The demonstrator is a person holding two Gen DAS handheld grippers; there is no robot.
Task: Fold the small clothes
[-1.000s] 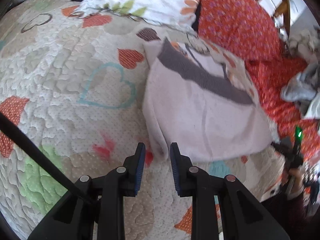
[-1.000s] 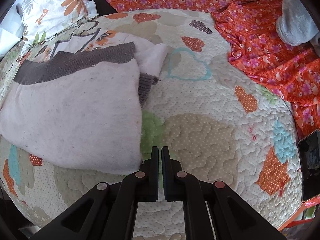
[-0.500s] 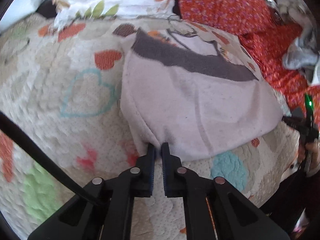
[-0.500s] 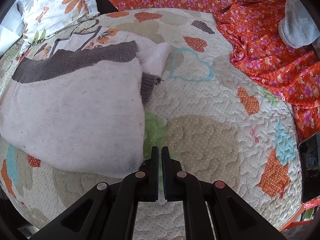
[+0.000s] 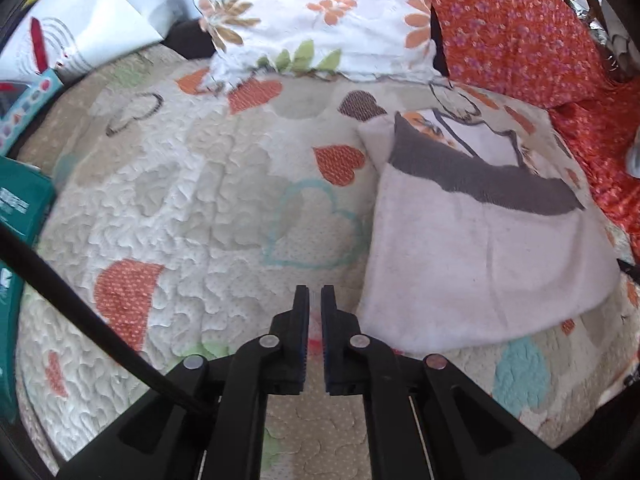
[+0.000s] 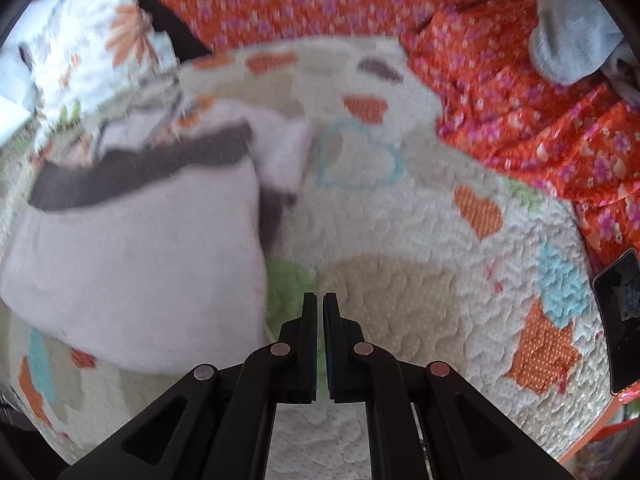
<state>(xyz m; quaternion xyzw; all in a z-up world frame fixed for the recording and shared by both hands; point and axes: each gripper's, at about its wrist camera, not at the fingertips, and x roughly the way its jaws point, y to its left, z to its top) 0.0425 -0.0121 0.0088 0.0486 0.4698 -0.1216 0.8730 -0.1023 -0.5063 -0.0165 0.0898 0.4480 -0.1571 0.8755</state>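
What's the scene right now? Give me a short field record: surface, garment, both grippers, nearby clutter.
surface: heart-print quilt
garment: pale garment with grey band, lying folded on the quilt, held by neither gripper
left gripper: shut, empty, beside the garment's near corner
right gripper: shut, empty, right of the garment
clutter: floral pillow, orange flowered fabric, phone at the quilt's right edge

A home bedroom. A quilted bedspread [image 5: 208, 200] with hearts covers the bed, a floral pillow [image 5: 320, 12] beside an orange flowered sheet [image 6: 500, 80]
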